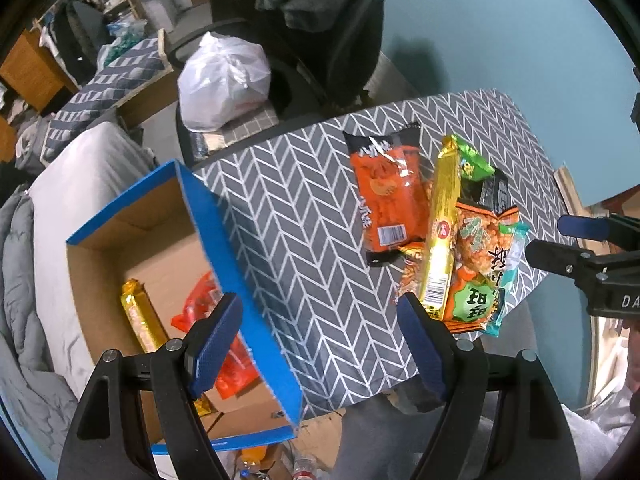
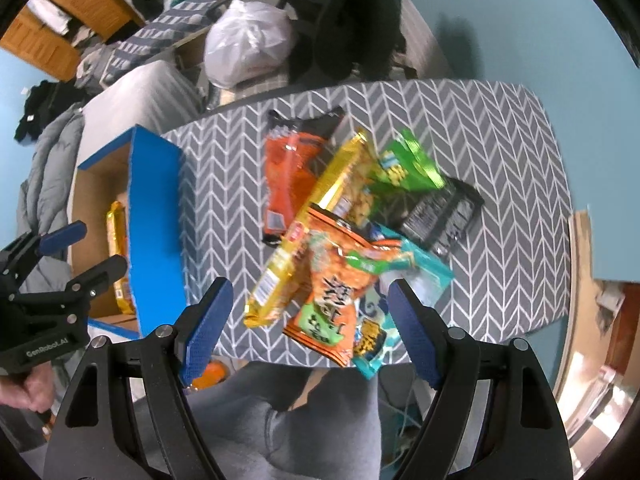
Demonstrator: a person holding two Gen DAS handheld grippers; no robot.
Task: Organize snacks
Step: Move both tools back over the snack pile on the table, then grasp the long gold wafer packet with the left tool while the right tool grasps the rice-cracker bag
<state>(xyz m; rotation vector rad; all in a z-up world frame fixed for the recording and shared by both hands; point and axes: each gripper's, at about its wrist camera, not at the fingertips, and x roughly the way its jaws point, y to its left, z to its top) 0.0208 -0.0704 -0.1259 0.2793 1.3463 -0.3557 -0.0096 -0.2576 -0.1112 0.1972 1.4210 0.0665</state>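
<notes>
A pile of snack packets lies on the grey chevron tablecloth [image 1: 304, 232]: an orange-red bag [image 1: 386, 192], a long gold pack [image 1: 440, 232], an orange bag with a green label [image 2: 332, 292], a green bag [image 2: 408, 168], a black bag [image 2: 444, 212] and a teal bag [image 2: 400, 280]. A blue-edged cardboard box [image 1: 224, 248] at the table's left holds a gold pack [image 1: 142, 316] and a red packet [image 1: 200, 304]. My left gripper [image 1: 320, 336] is open and empty over the box's right wall. My right gripper [image 2: 308, 328] is open and empty above the pile's near edge.
A white plastic bag [image 1: 224, 80] sits on a chair behind the table. A grey pillow [image 1: 80, 184] and bedding lie left of the box. The person's grey-trousered legs [image 2: 304, 420] are below the table's front edge. Bottles [image 1: 276, 464] lie on the floor.
</notes>
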